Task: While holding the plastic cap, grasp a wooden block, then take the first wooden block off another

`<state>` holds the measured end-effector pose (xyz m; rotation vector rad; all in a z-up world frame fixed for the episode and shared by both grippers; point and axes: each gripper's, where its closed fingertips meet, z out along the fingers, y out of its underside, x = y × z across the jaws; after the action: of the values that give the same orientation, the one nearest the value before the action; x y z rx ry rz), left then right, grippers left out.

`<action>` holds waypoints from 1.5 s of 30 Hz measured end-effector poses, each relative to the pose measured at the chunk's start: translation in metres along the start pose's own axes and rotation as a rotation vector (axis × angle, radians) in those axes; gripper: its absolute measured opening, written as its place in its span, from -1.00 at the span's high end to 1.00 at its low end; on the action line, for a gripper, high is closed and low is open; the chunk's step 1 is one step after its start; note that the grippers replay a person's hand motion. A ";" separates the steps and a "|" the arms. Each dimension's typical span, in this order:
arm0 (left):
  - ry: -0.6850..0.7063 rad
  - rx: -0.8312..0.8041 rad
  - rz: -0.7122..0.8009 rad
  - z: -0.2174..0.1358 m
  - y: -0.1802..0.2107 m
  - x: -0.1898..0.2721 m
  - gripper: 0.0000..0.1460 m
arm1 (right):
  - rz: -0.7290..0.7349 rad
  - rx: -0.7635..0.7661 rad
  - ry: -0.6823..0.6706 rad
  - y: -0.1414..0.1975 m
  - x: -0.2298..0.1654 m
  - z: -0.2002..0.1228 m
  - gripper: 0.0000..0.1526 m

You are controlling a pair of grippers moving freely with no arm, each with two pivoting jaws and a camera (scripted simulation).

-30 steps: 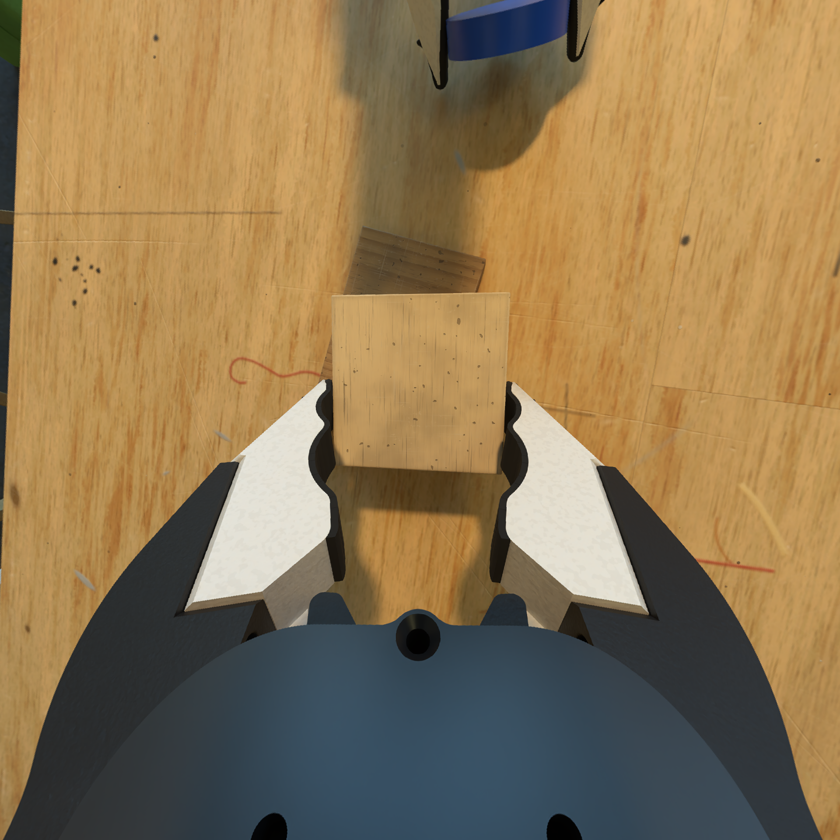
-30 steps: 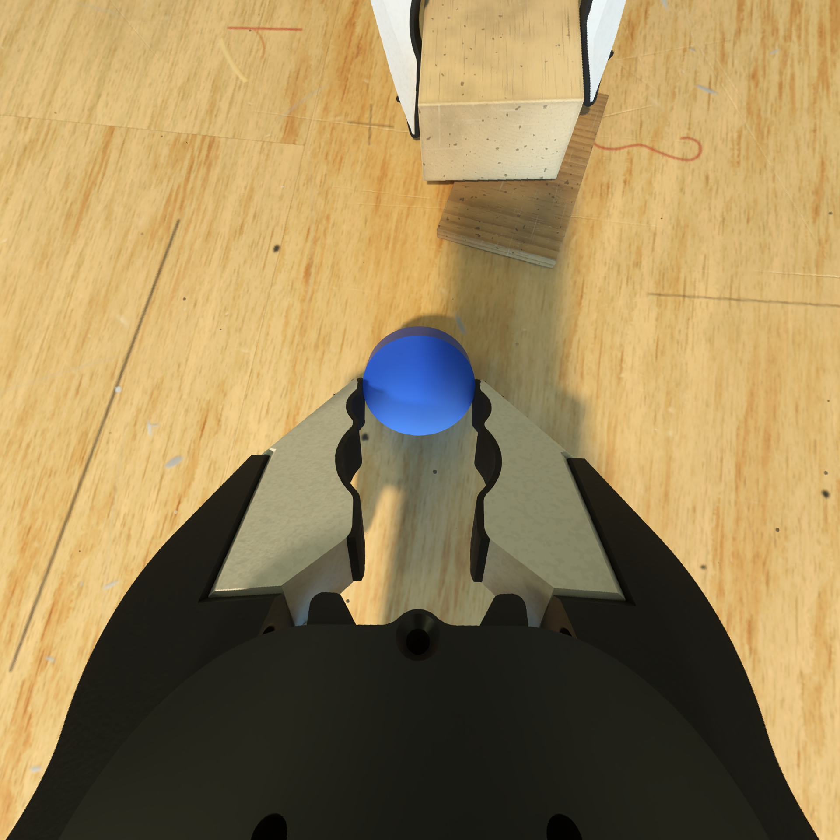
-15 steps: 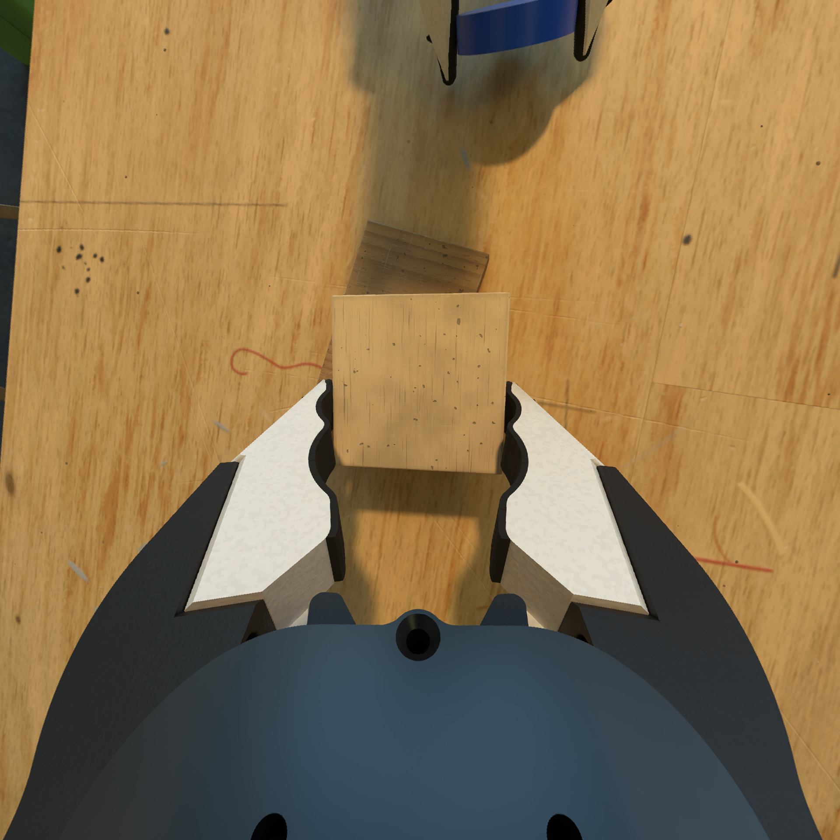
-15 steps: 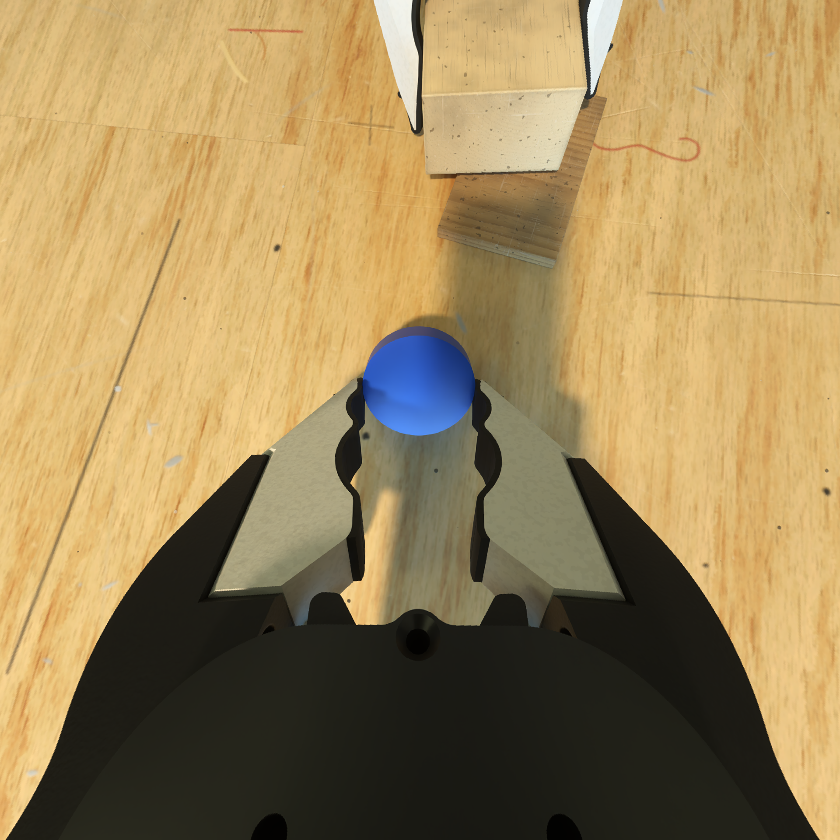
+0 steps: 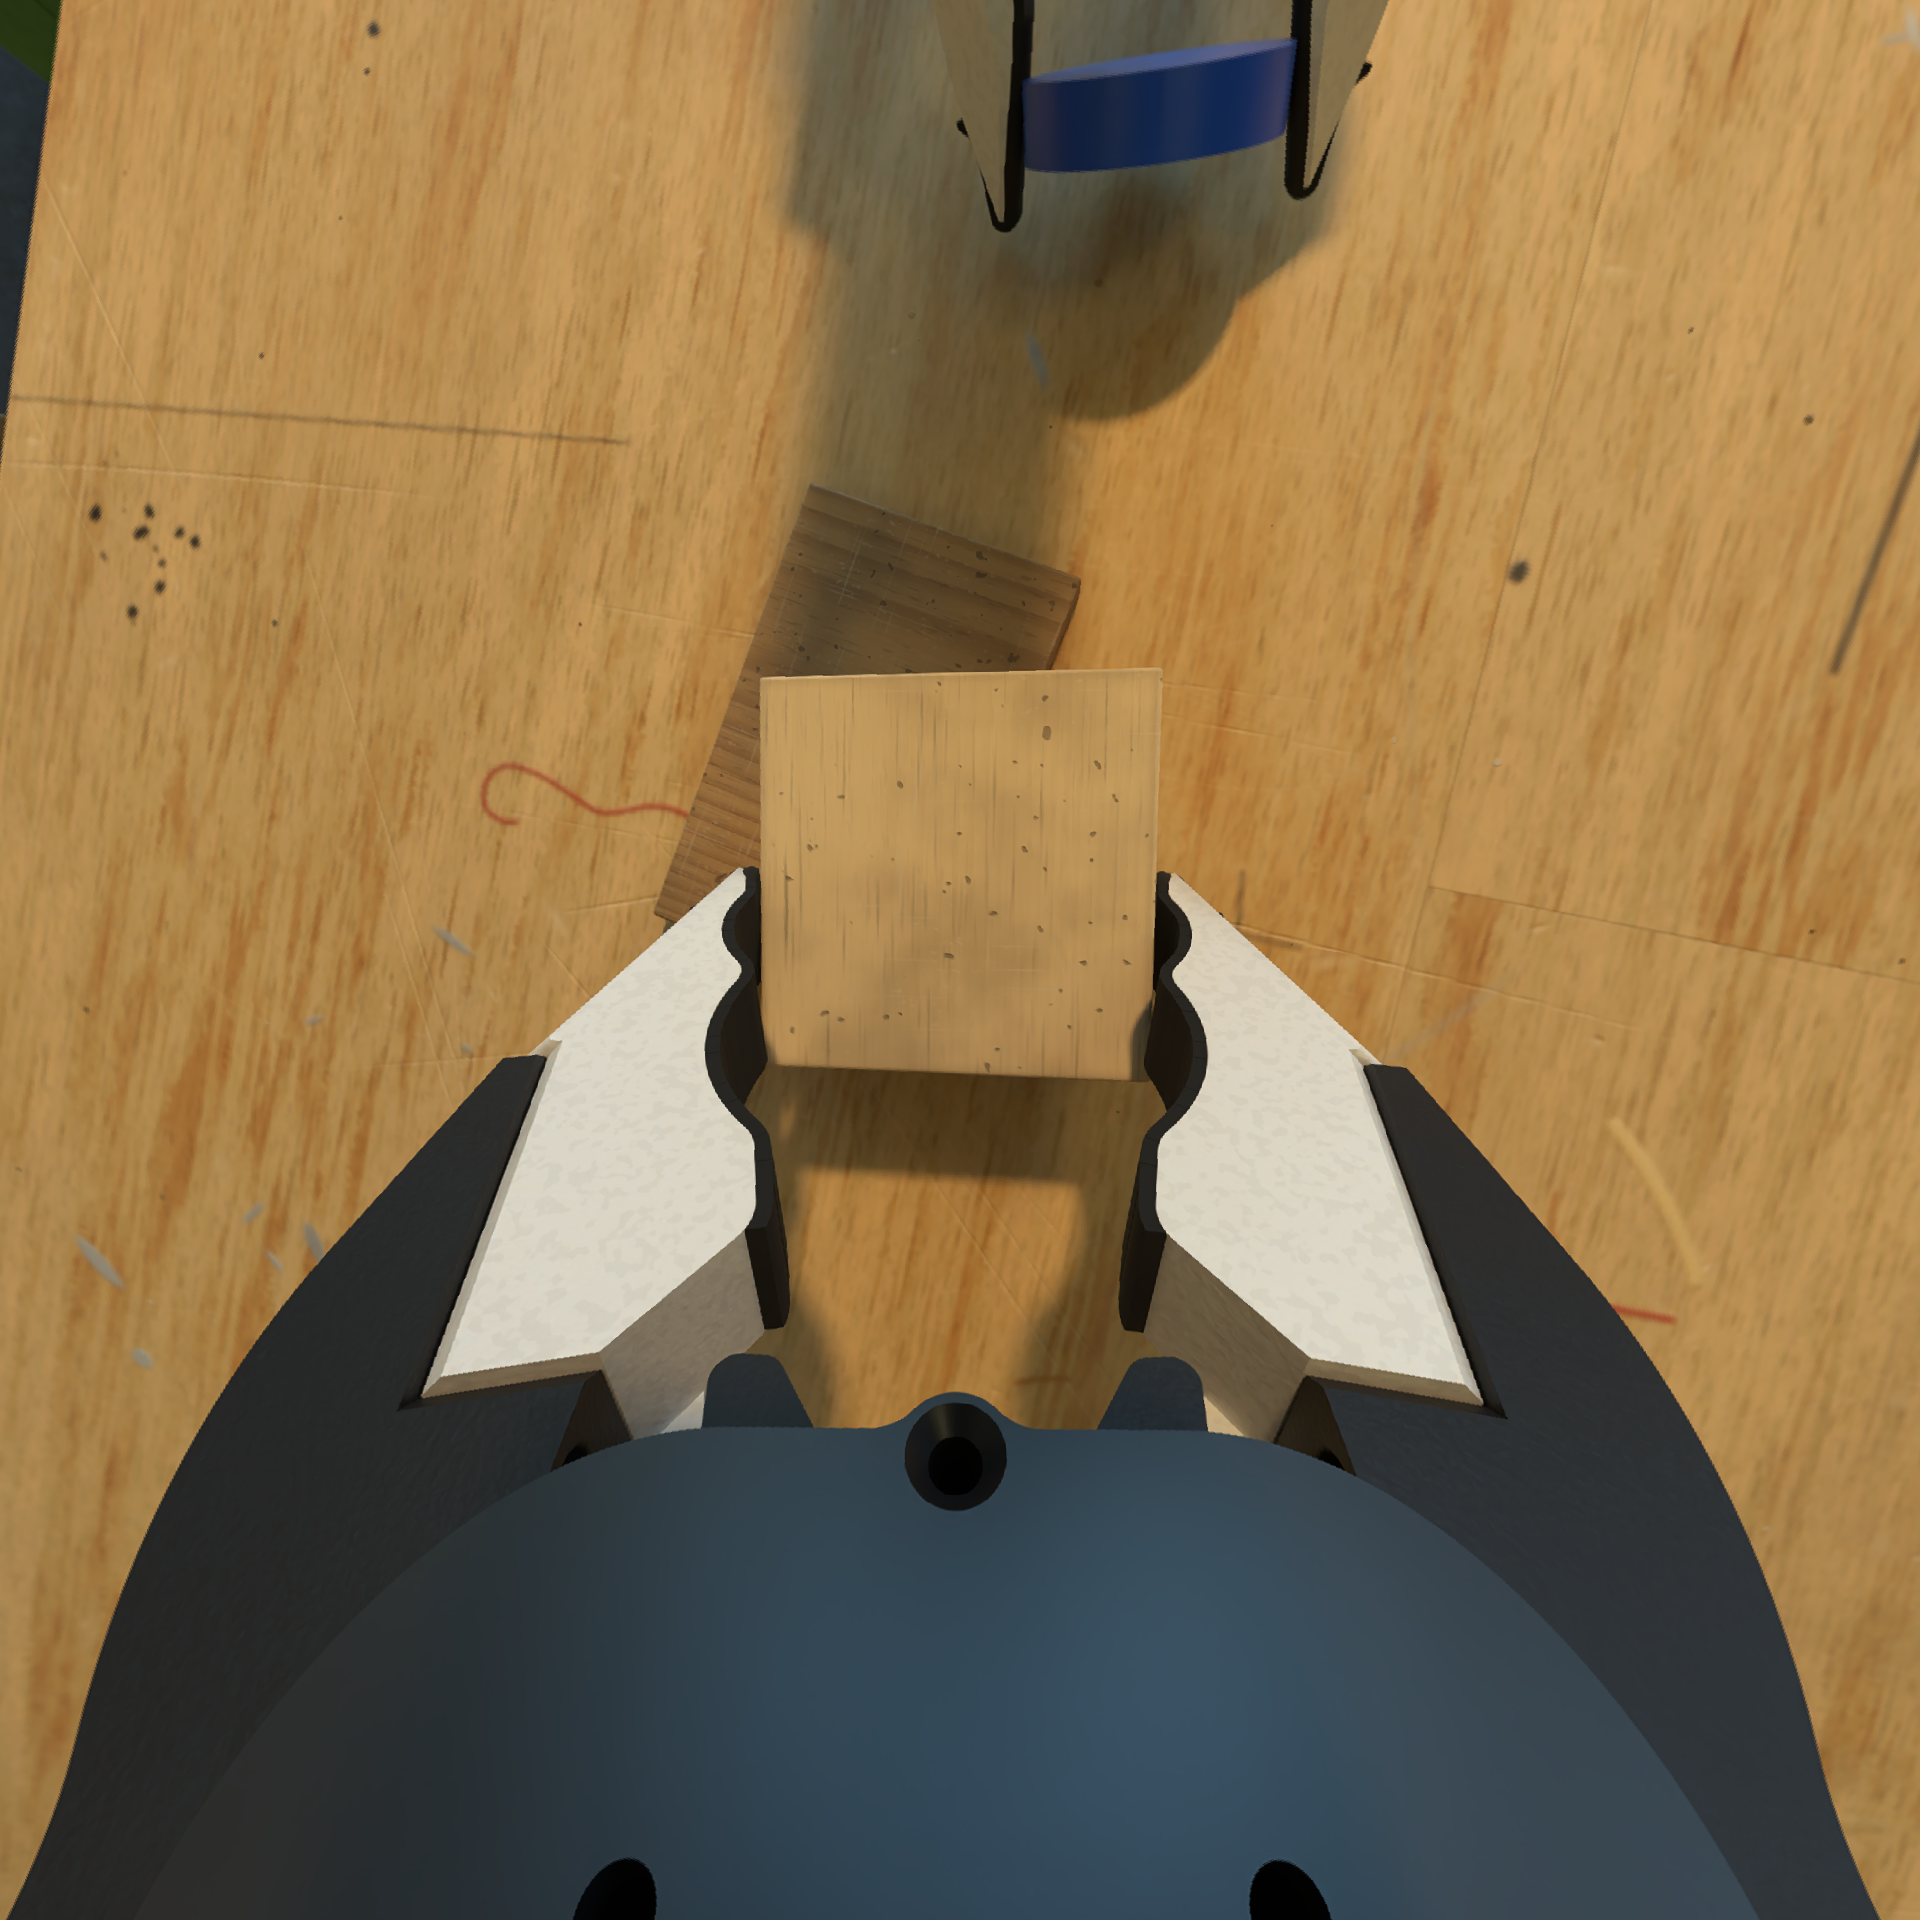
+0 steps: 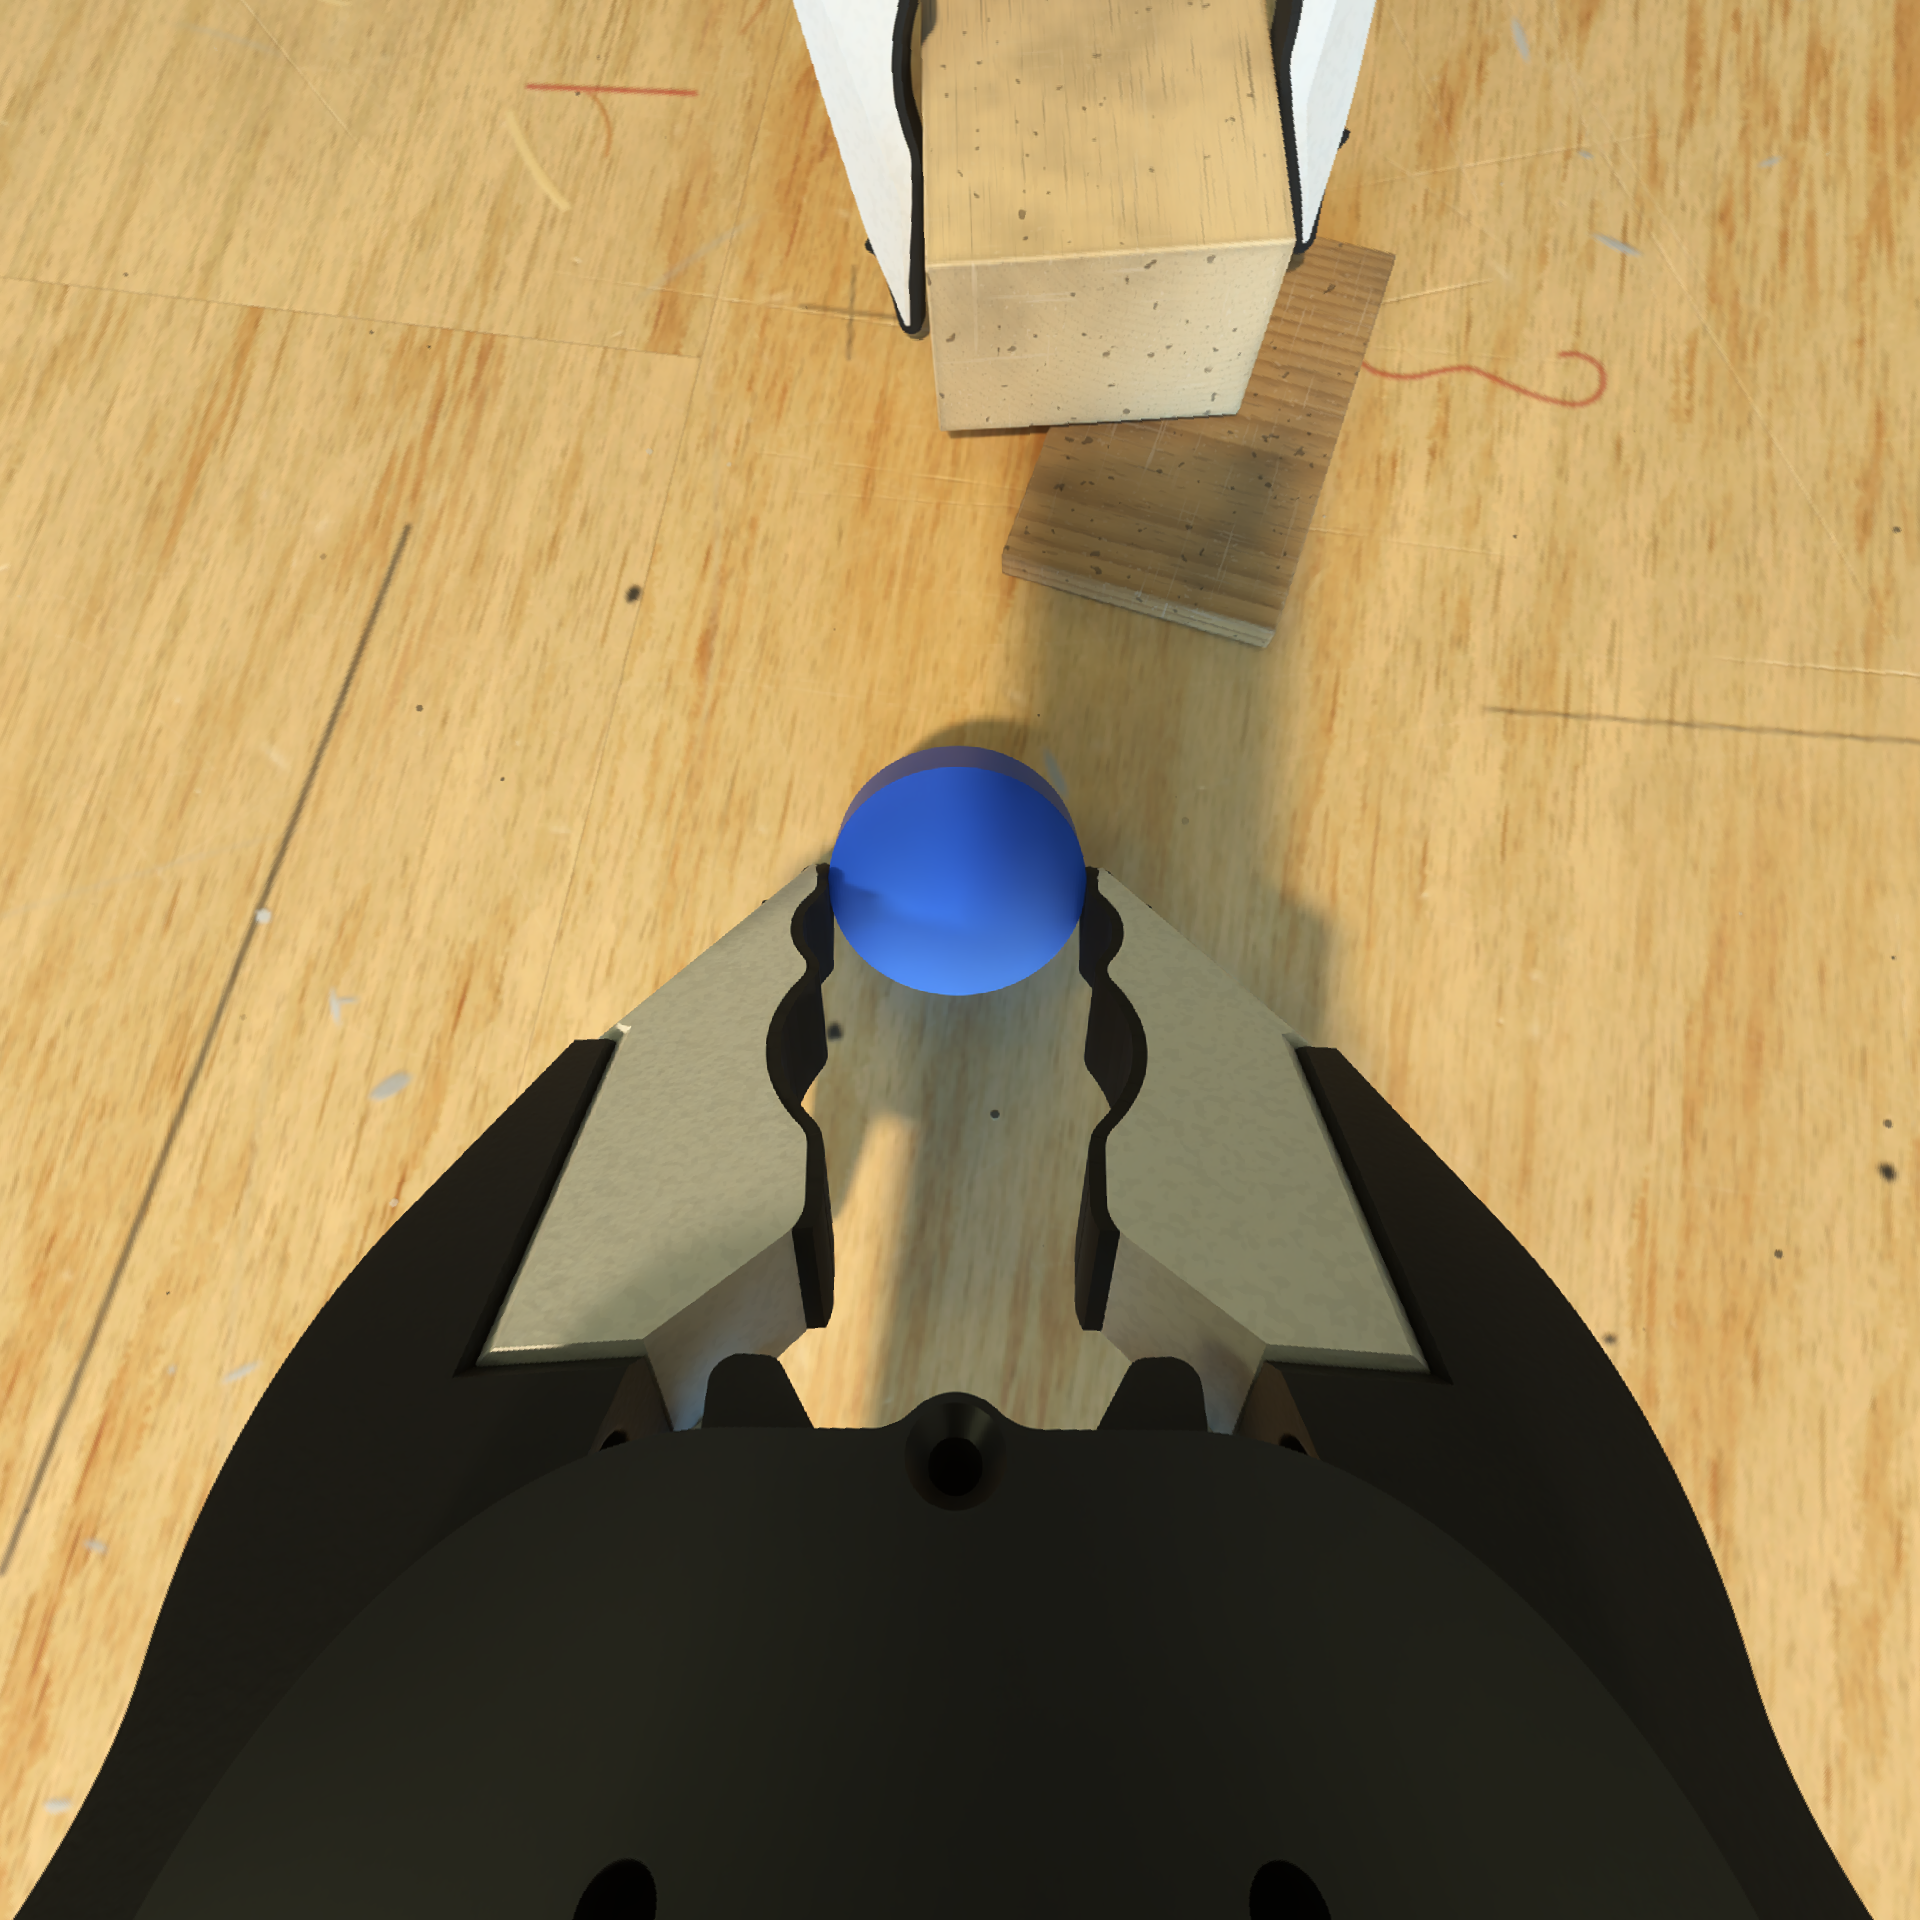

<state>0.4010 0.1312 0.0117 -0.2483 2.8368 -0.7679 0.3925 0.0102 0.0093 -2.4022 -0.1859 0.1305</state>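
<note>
My left gripper (image 5: 956, 883) is shut on a pale wooden block (image 5: 958, 873) and holds it above a darker, flatter wooden block (image 5: 894, 613) that lies on the table. In the right wrist view the pale block (image 6: 1091, 312) hangs over the far end of the dark block (image 6: 1184, 520), with the left gripper's fingers (image 6: 873, 156) at its sides. My right gripper (image 6: 956, 883) is shut on a round blue plastic cap (image 6: 956, 883), held above the table. The cap (image 5: 1158, 104) also shows at the top of the left wrist view.
The wooden table (image 6: 416, 623) carries pencil lines, specks and a red squiggle (image 5: 561, 800). The table's left edge (image 5: 16, 312) shows in the left wrist view, with something dark and green beyond it.
The pale block has risen a little with my left gripper, and more of the dark block shows beneath it. The right gripper and cap have held still.
</note>
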 end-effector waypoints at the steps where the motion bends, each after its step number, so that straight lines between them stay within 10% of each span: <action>1: -0.002 0.007 -0.017 -0.001 0.000 0.001 -0.02 | -0.001 -0.001 -0.003 -0.001 0.000 0.000 0.38; 45: -0.107 0.102 -0.179 -0.025 0.028 0.054 -0.01 | -0.070 -0.072 -0.123 -0.056 -0.027 0.039 0.38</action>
<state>0.3400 0.1557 0.0105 -0.5166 2.6916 -0.9032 0.3549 0.0725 0.0184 -2.4572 -0.3363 0.2430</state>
